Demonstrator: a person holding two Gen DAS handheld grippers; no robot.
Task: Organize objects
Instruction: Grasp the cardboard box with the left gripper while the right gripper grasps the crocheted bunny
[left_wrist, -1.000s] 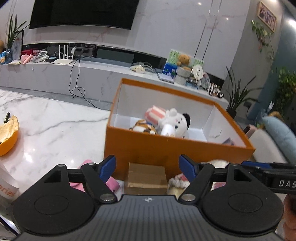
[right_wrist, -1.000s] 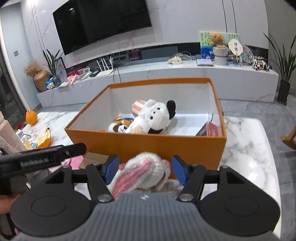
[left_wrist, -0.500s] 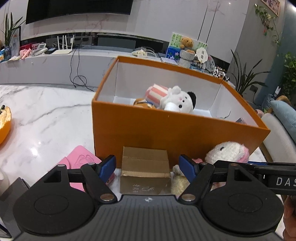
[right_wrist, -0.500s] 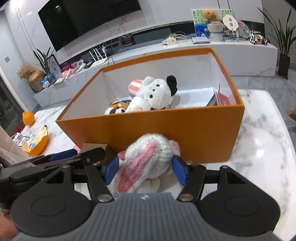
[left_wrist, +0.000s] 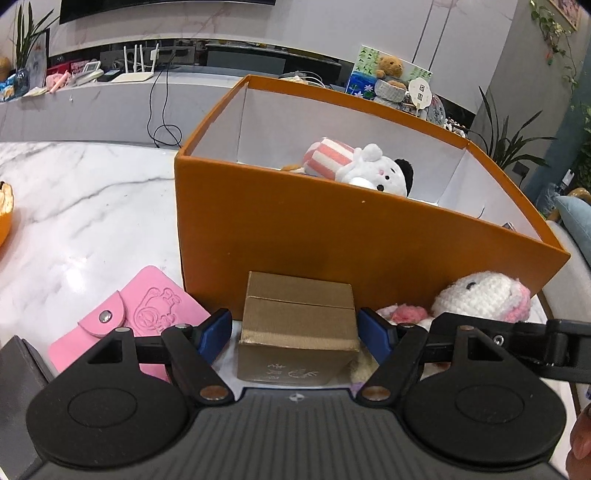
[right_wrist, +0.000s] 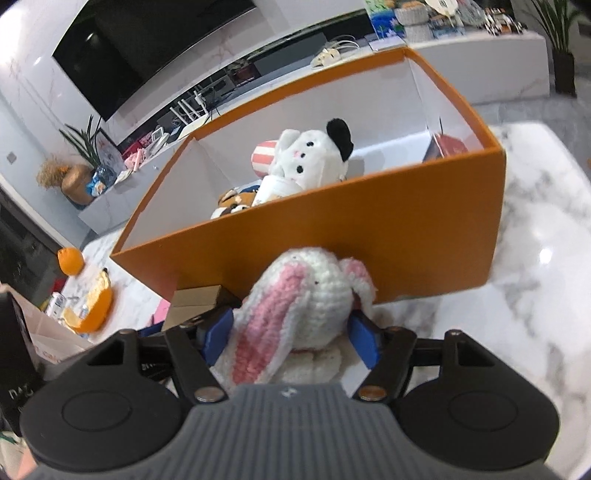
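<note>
Partway done, judged from the layout.

Nearest: small gold cardboard box (left_wrist: 299, 328) is bracketed by the left gripper (left_wrist: 294, 328), fingers apart, a slim gap visible on each side; not yet clamped. Box rests on the marble table (left_wrist: 85, 206), just in front of the orange storage box (left_wrist: 332, 236).

Crocheted white-pink bunny (right_wrist: 306, 306) is flanked by the right gripper (right_wrist: 291, 336); the blue pads (right_wrist: 364, 341) sit against its sides, so a light grip is likely, but firm clamping cannot be told. Bunny lies just in front of the orange box, not inside.

At 9 o'clock of the gold box: pink snap pouch (left_wrist: 125, 325), untouched on the table.

Farther, at 12 o'clock: white plush dog (left_wrist: 376, 175), pink-striped plush (left_wrist: 328, 157) and a small tiger-like plush (right_wrist: 232, 201) are already stowed inside.

Left: gold box, bunny, pouch. Orange peel (right_wrist: 90, 302) is seen at 9 o'clock.
</note>
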